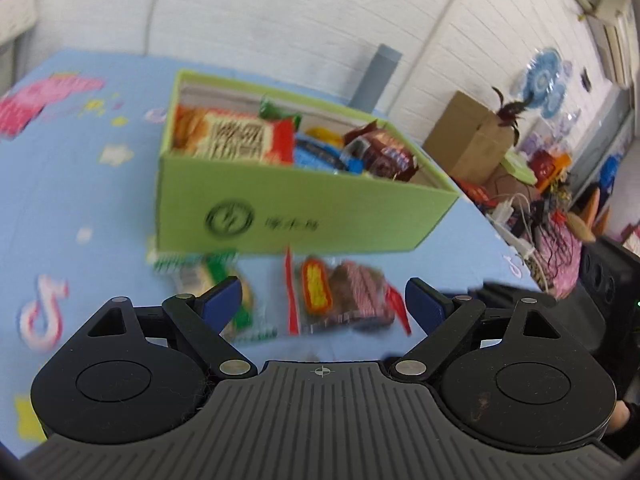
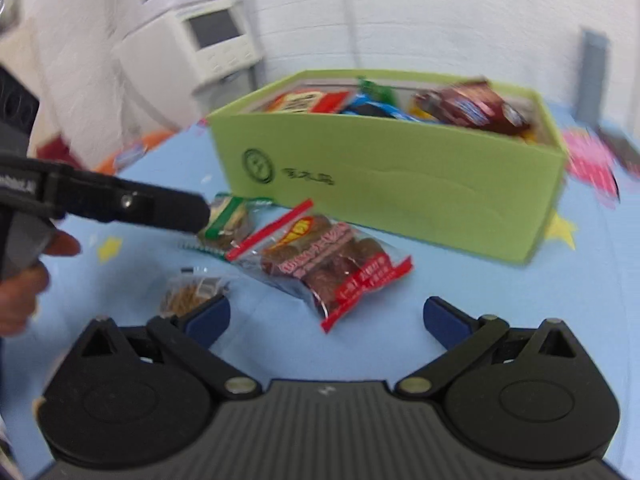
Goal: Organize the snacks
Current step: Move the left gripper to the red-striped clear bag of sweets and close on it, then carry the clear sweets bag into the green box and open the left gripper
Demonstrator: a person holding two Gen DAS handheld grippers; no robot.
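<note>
A green cardboard box (image 1: 304, 216) (image 2: 400, 184) stands on the blue table, holding several snack packets, among them an orange-red one (image 1: 240, 140) and a dark red one (image 2: 472, 108). In front of it lie a clear bag with red trim and brown snacks (image 1: 344, 296) (image 2: 324, 264), a green-white packet (image 1: 208, 280) (image 2: 228, 220) and a small packet of brown sticks (image 2: 188, 296). My left gripper (image 1: 322, 300) is open just short of the clear bag, nothing between its fingers. From the right wrist view, the left gripper (image 2: 192, 210) reaches over the green-white packet. My right gripper (image 2: 326, 316) is open near the clear bag's end.
The blue tablecloth (image 1: 80, 184) carries cartoon prints. A brown carton (image 1: 472, 140) and a cluttered heap with cables (image 1: 536, 216) lie beyond the table's right edge. A white machine (image 2: 216, 44) stands by the wall. A person's hand (image 2: 24, 288) holds the left gripper's handle.
</note>
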